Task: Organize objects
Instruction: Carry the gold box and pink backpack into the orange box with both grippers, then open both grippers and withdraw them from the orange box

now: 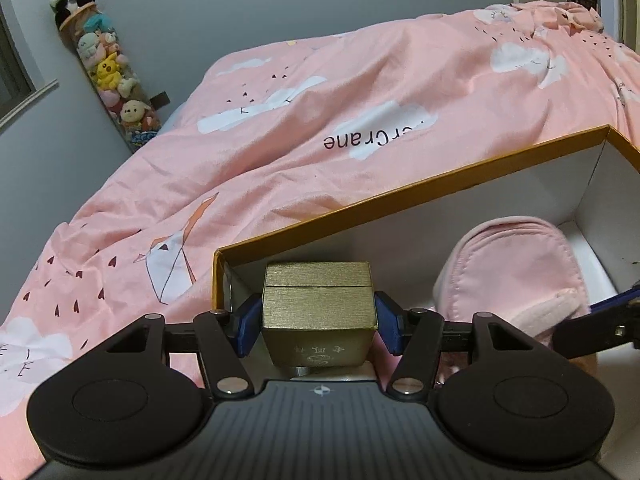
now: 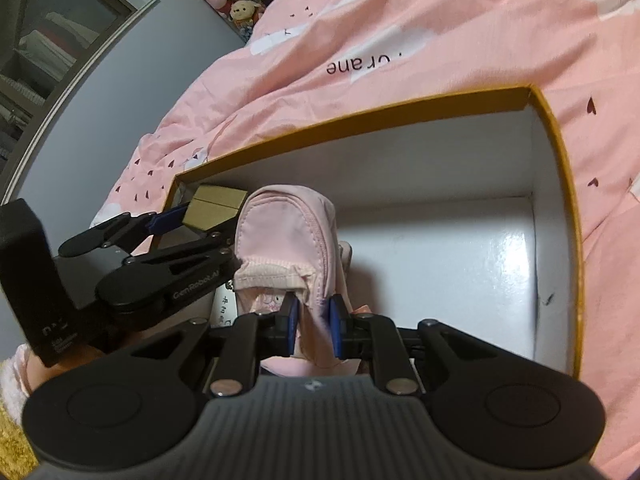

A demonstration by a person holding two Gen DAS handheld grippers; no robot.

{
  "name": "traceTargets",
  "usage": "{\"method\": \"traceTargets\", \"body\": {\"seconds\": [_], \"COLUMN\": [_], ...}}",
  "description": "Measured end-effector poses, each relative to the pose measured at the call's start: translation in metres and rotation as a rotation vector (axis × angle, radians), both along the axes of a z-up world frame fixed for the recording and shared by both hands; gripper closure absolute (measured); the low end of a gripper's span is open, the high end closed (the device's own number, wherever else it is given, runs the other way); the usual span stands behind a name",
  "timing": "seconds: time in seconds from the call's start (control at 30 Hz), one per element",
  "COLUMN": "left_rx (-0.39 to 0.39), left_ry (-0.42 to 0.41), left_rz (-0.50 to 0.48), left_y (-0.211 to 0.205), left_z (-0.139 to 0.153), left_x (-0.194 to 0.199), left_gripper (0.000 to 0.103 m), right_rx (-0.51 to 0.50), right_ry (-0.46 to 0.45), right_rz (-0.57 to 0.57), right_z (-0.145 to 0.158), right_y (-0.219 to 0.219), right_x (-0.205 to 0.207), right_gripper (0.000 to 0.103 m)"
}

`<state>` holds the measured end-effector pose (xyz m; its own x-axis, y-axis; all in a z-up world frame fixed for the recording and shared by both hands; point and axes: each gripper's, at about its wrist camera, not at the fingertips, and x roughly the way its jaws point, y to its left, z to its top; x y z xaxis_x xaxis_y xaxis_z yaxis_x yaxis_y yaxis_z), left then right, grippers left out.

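A small gold box (image 1: pixel 318 304) is clamped between the blue pads of my left gripper (image 1: pixel 319 322), which is shut on its two sides. It hangs over the left inside corner of a big open box with an orange rim (image 1: pixel 400 190) and white inside. The gold box (image 2: pixel 214 208) and left gripper (image 2: pixel 188 216) also show in the right wrist view. My right gripper (image 2: pixel 313 326) is shut on the lower fabric of a pink pouch (image 2: pixel 286 232), which stands inside the orange-rimmed box (image 2: pixel 560 184). The pink pouch (image 1: pixel 516 268) sits just right of the gold box.
The big box rests on a bed under a pink quilt (image 1: pixel 320 92) with cloud prints. A tall clear tube of plush toys (image 1: pixel 106 68) leans against the grey wall at the back left. The right half of the box floor (image 2: pixel 452 272) is bare white.
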<state>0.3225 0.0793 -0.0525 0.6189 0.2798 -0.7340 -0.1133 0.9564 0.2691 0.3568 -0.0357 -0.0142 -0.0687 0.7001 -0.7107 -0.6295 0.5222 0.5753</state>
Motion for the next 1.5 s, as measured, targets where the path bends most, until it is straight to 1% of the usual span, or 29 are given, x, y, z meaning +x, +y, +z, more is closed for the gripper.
{"method": "traceTargets", "body": {"seconds": [0.13,0.27,0.4,0.5,0.6,0.73,0.8,0.83,0.9,0.93,1.0,1.07,1.1,1.23,1.27,1.3,1.37,1.4,1.43,1.5], "left_rx": [-0.014,-0.063,-0.143,-0.138,-0.072,0.080,0.146,0.194,0.300,0.351,0.422,0.454,0.463,0.477,0.492,0.521,0.615,0.639,0.644,0.621], "left_ry": [0.020,0.024,0.017,0.020,0.057,0.099,0.122,0.130,0.152,0.161,0.170,0.182,0.185,0.177,0.174,0.170,0.180,0.190,0.194,0.189], "left_rz": [-0.036,-0.051,-0.059,-0.103,-0.184,-0.294,-0.334,-0.344,-0.366,-0.384,-0.422,-0.453,-0.462,-0.461,-0.466,-0.474,-0.480,-0.487,-0.490,-0.490], "left_y": [0.004,0.011,0.022,0.023,0.017,0.002,-0.004,-0.008,-0.014,-0.017,-0.023,-0.026,-0.027,-0.026,-0.027,-0.029,-0.034,-0.035,-0.035,-0.033], "left_z": [0.002,0.007,0.012,0.019,0.023,0.020,0.013,0.008,-0.004,-0.009,-0.018,-0.025,-0.027,-0.032,-0.034,-0.037,-0.049,-0.054,-0.057,-0.057], "left_x": [0.001,0.001,-0.002,-0.008,-0.015,-0.025,-0.027,-0.027,-0.025,-0.025,-0.025,-0.024,-0.024,-0.023,-0.024,-0.025,-0.027,-0.027,-0.028,-0.029], "left_gripper": [0.033,0.032,0.032,0.032,0.035,0.038,0.044,0.046,0.051,0.052,0.051,0.051,0.049,0.048,0.048,0.048,0.051,0.053,0.054,0.055], "right_rx": [-0.010,-0.018,-0.028,-0.032,-0.030,-0.032,-0.032,-0.034,-0.037,-0.037,-0.039,-0.042,-0.043,-0.047,-0.050,-0.053,-0.059,-0.060,-0.059,-0.057], "right_ry": [0.065,0.107,0.132,0.139,0.144,0.125,0.113,0.108,0.100,0.099,0.098,0.089,0.088,0.093,0.094,0.095,0.095,0.099,0.103,0.108], "right_rz": [-0.006,-0.020,-0.037,-0.046,-0.051,-0.047,-0.043,-0.042,-0.043,-0.043,-0.043,-0.043,-0.043,-0.043,-0.043,-0.044,-0.045,-0.045,-0.045,-0.047], "right_z": [-0.008,-0.014,-0.019,-0.021,-0.022,-0.022,-0.021,-0.020,-0.019,-0.019,-0.019,-0.019,-0.019,-0.020,-0.020,-0.020,-0.020,-0.020,-0.021,-0.022], "right_y": [0.009,0.019,0.026,0.031,0.032,0.037,0.041,0.042,0.043,0.043,0.044,0.044,0.043,0.042,0.041,0.041,0.039,0.039,0.038,0.038], "right_x": [0.004,0.008,0.011,0.013,0.013,0.011,0.010,0.010,0.009,0.010,0.009,0.010,0.010,0.013,0.013,0.013,0.014,0.014,0.015,0.016], "right_gripper": [0.085,0.085,0.085,0.086,0.086,0.086,0.086,0.086,0.086,0.086,0.086,0.086,0.086,0.086,0.086,0.086,0.086,0.085,0.085,0.085]}}
